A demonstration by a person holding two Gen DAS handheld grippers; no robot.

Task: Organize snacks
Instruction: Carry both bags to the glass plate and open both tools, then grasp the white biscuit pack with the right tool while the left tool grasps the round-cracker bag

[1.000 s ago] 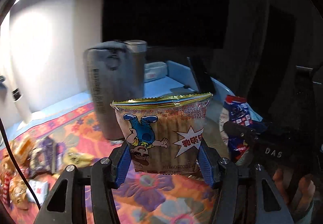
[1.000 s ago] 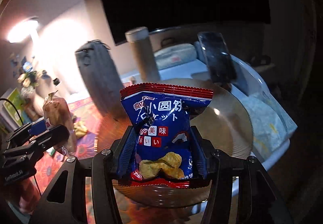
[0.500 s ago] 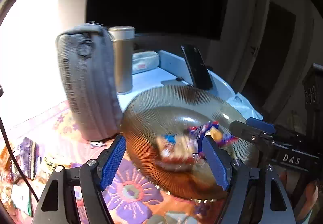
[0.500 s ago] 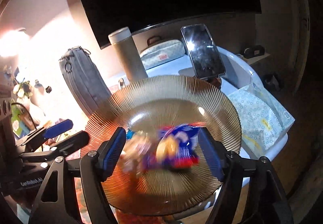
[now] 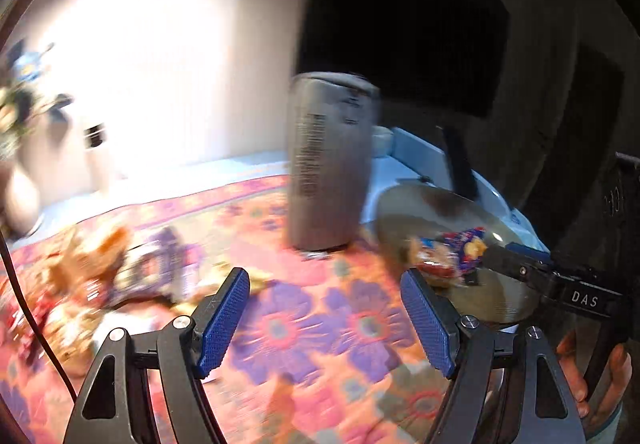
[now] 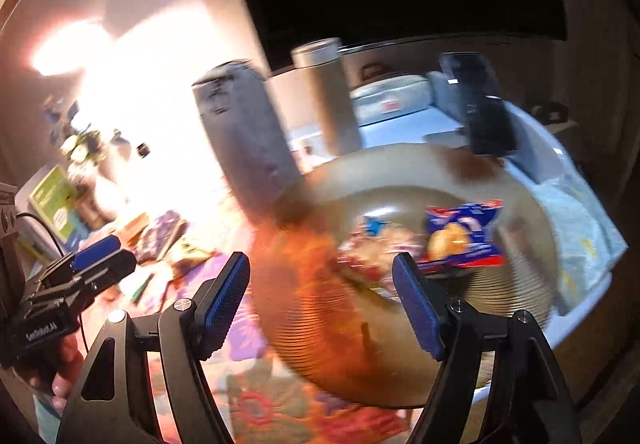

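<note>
Blue packet (image 6: 464,240) in ribbed bowl (image 6: 520,308), both grippers empty, jaws apart

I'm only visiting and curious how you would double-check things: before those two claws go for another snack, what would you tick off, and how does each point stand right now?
1. Left claw empty: ok, its jaws stand apart with only the flowered cloth between them.
2. Right claw empty: ok, jaws apart, nothing between them.
3. Blue snack bag in the glass dish: ok.
4. Cartoon cracker bag in the dish: ok, lying beside the blue one, though blurred.
5. More snacks waiting: ok, a loose pile of packets lies on the cloth.
6. Which packet is easiest to grab: cannot tell, the pile is too blurred.
</note>
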